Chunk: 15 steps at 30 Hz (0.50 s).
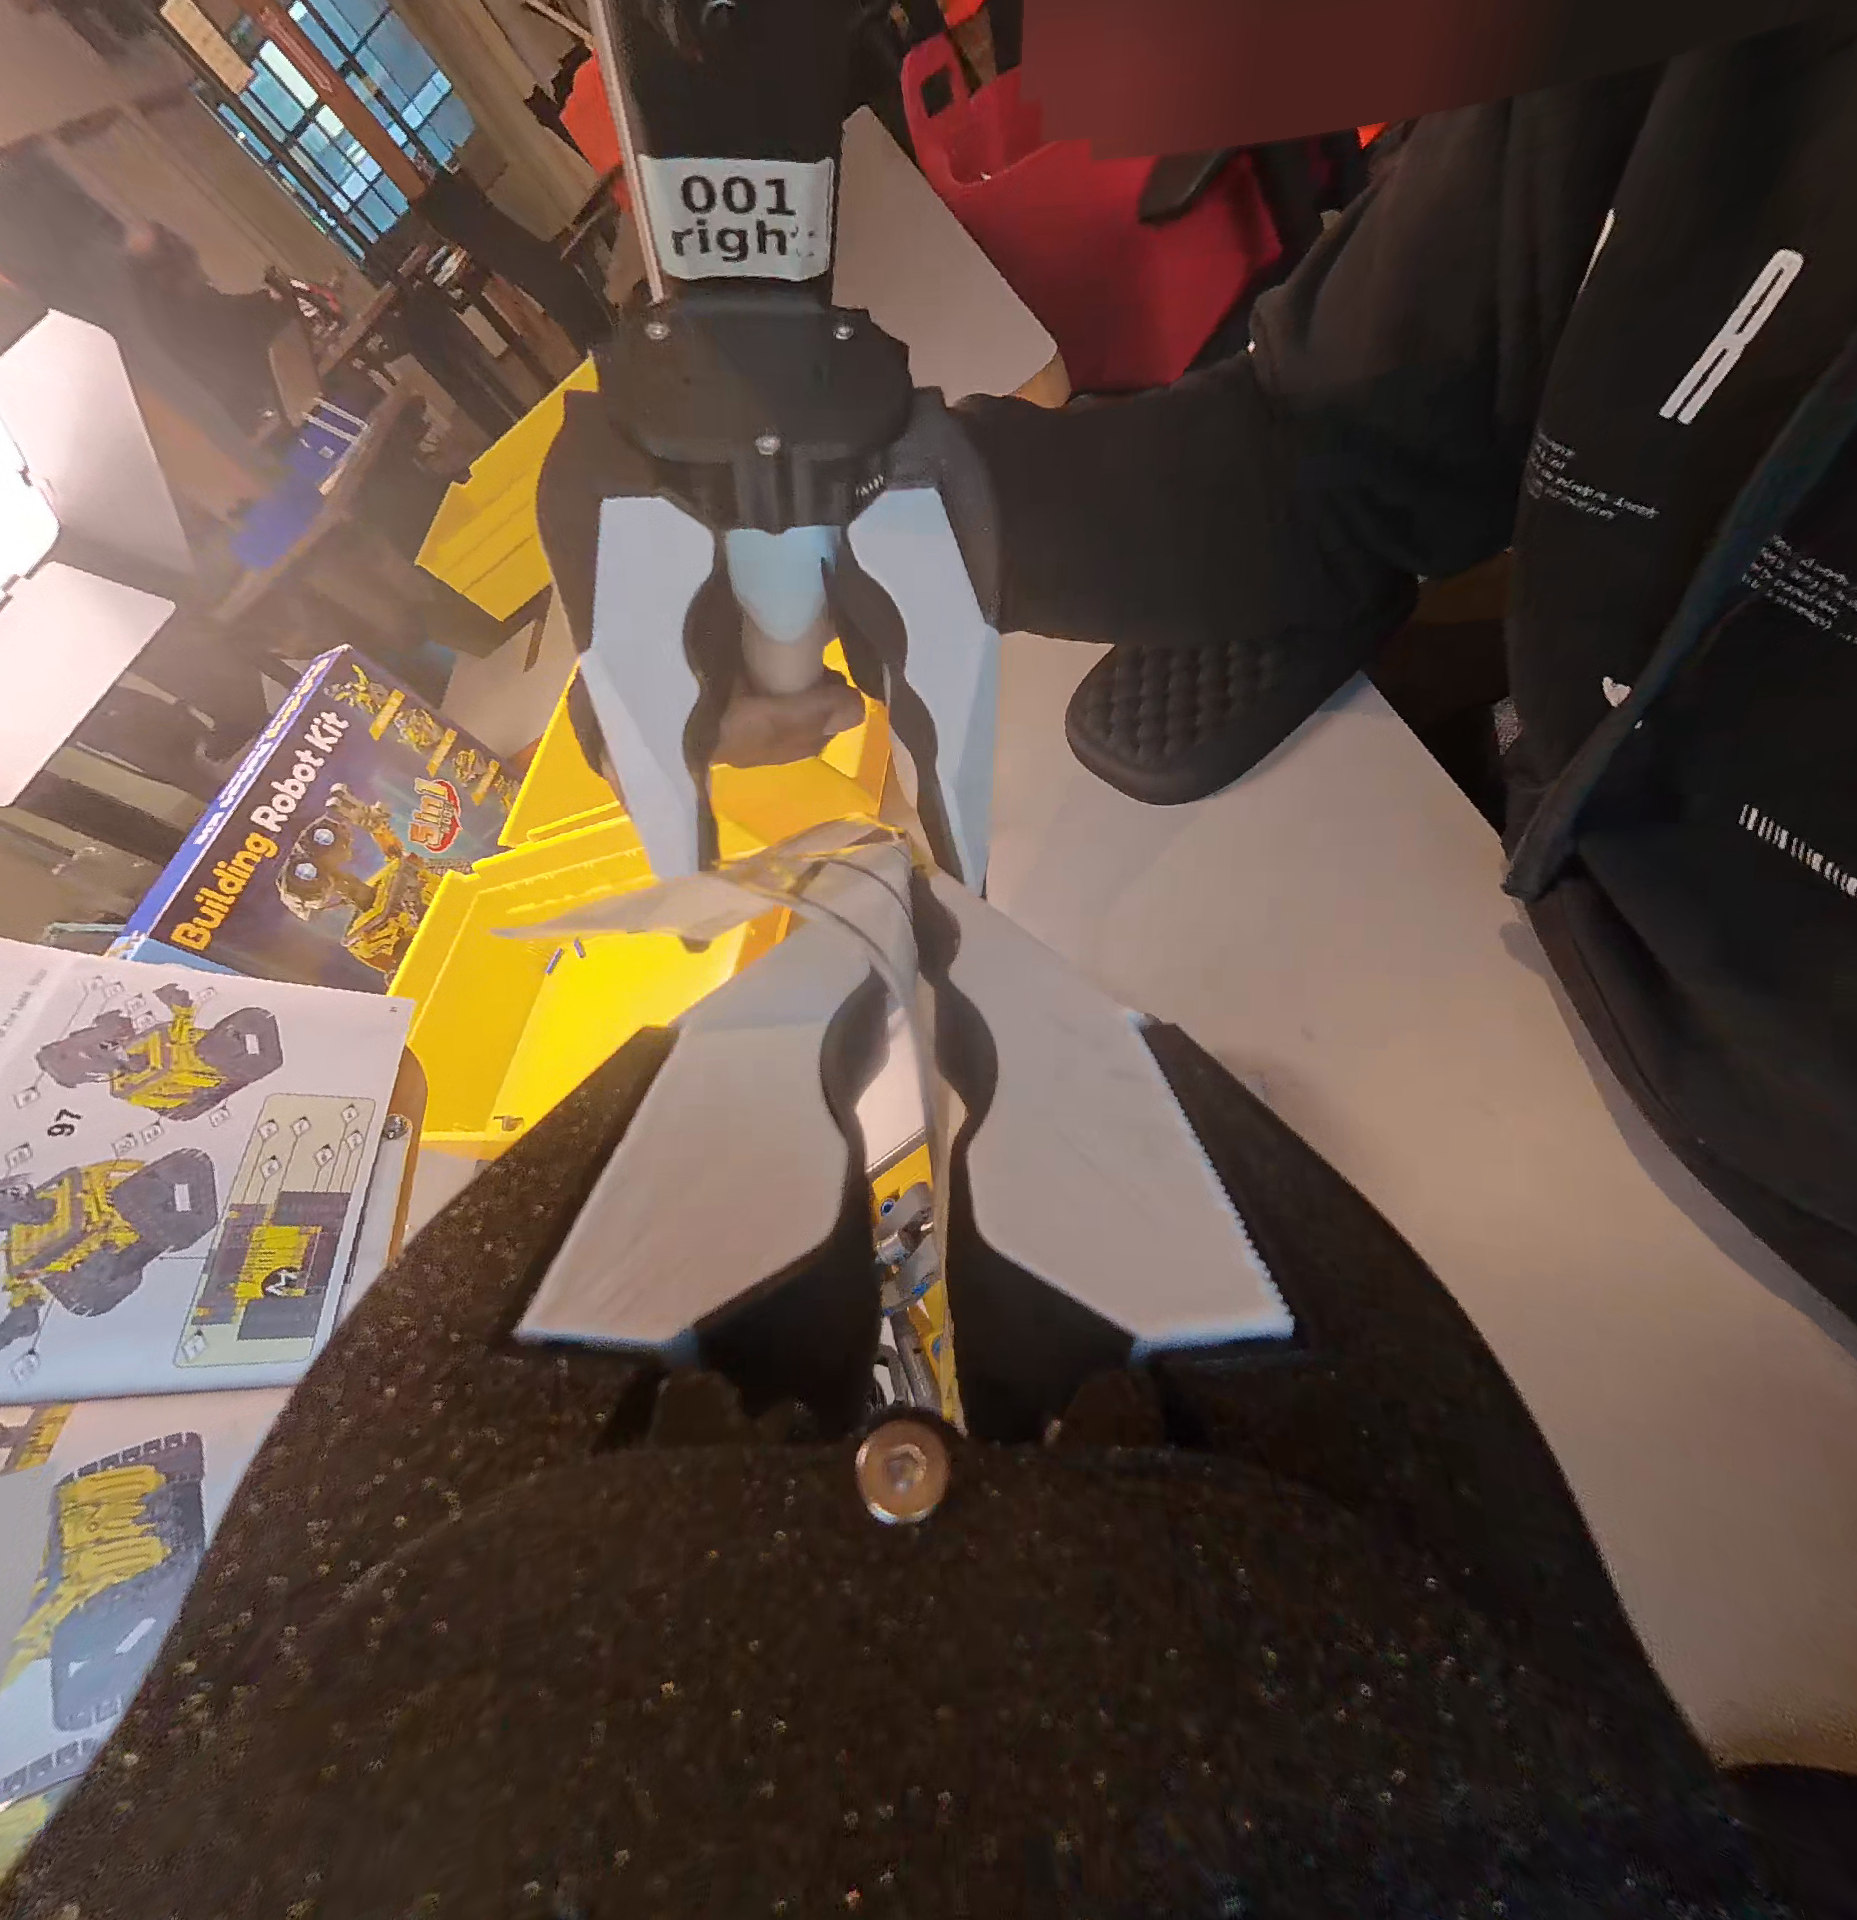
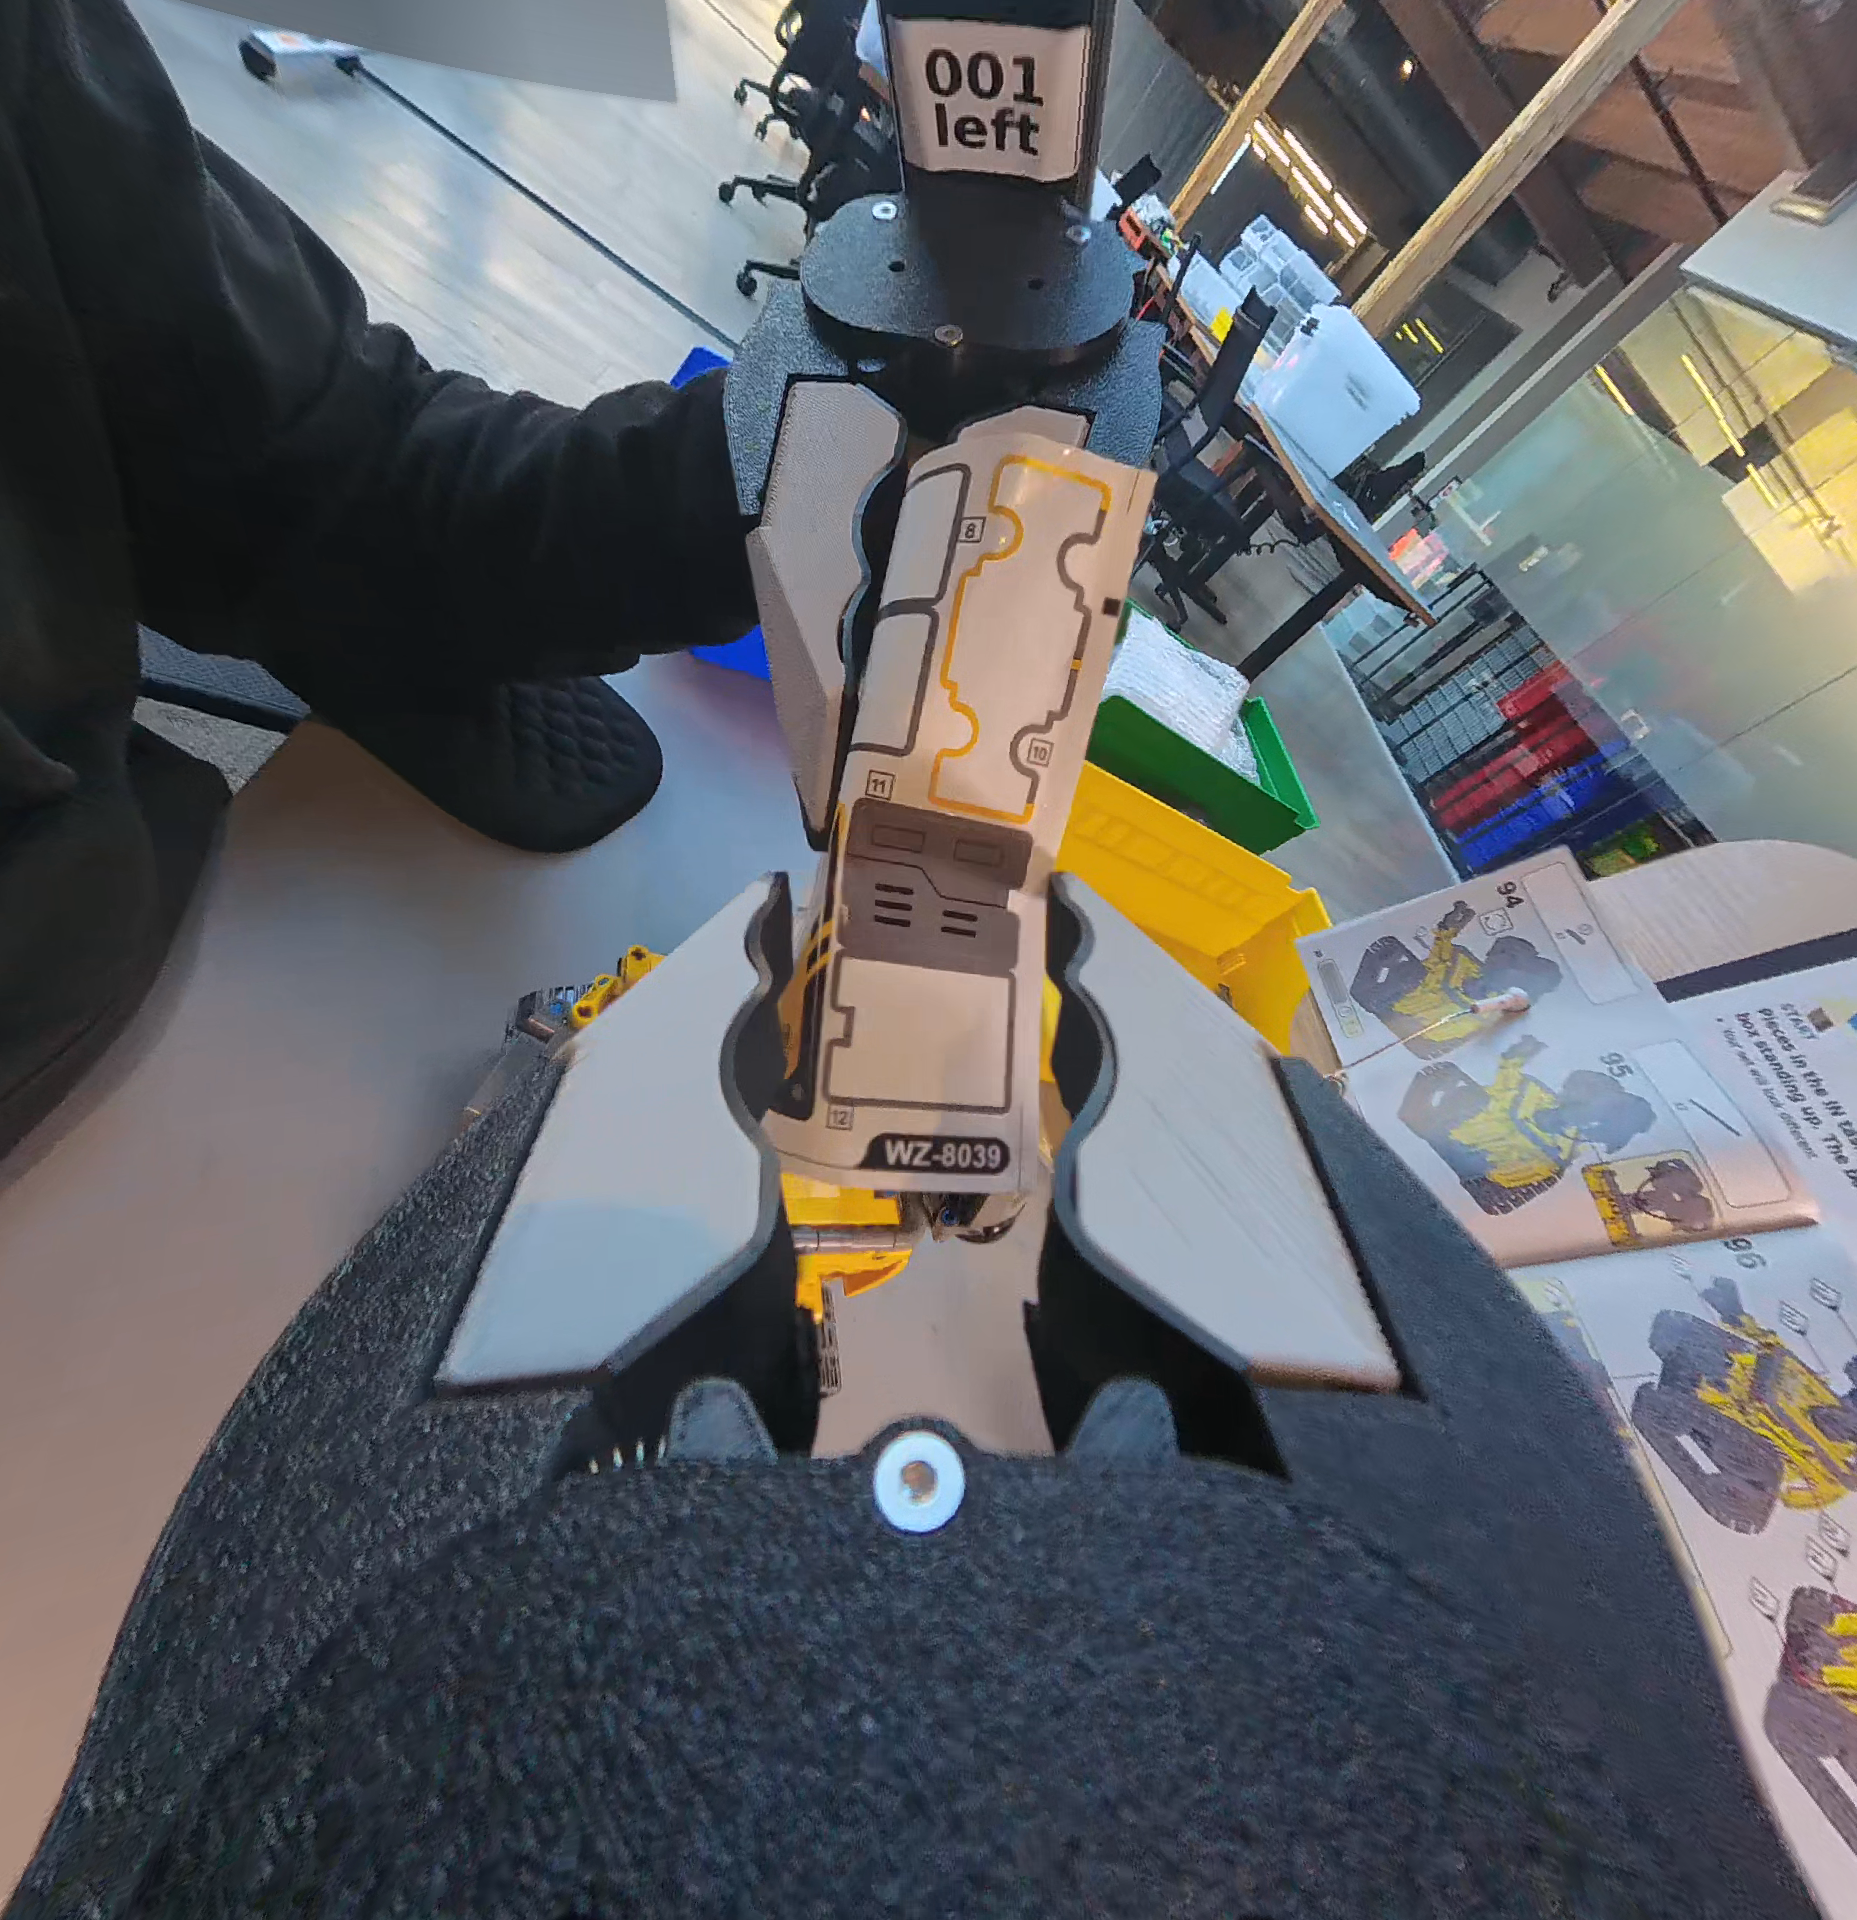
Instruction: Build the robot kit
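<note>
Jaws of the left gripper [image 1: 908, 914] pinch a sticker sheet [image 2: 955, 831] edge-on; the right gripper [image 2: 919, 894] stands open around its lower end, above the table [image 1: 1371, 1039].

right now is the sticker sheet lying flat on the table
No, the sticker sheet is up off the table, pinched in the shut jaws of the left gripper.
</note>
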Motion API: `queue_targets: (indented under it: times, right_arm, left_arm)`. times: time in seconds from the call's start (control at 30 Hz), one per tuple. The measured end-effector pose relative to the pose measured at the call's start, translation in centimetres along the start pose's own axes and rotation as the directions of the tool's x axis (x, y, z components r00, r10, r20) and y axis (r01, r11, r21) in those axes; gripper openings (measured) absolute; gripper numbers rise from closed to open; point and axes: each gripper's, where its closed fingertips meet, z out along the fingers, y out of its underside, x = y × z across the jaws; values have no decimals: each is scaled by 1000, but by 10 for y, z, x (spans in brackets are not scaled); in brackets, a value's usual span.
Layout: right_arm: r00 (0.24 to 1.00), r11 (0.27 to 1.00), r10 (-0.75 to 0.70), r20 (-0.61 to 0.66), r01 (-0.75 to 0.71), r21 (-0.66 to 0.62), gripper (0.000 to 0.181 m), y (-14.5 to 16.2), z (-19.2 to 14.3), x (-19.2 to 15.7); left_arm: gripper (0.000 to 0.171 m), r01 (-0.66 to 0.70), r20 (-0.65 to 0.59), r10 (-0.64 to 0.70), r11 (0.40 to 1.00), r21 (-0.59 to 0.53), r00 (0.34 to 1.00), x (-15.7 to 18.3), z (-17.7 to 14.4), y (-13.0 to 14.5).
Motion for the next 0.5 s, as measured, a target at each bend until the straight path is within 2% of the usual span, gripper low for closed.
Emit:
queue_targets:
  times: [0.17,0.27,0.3,0.43,0.5]
  right_arm:
    - [997,998,63,46,-63,12,51,4,-3,-1]
    - [992,994,82,98,-89,69,11,-4,-11,-5]
    - [989,988,99,110,-111,108,4,-10,-15,-5]
    - [959,951,229,165,-256,173,0,-19,-23,3]
    - [934,924,297,197,-333,187,0,-21,-24,5]
  left_arm:
    - [0,-20,-10,20,1000,-10,1000,3,1,3]
    - [0,34,22,-34,999,-33,999,-6,0,10]
    - [0,56,28,-55,998,-39,998,-9,-1,14]
    - [0,113,58,-113,994,-5,992,-19,-1,13]
    - [6,119,68,-119,993,6,991,-20,0,10]
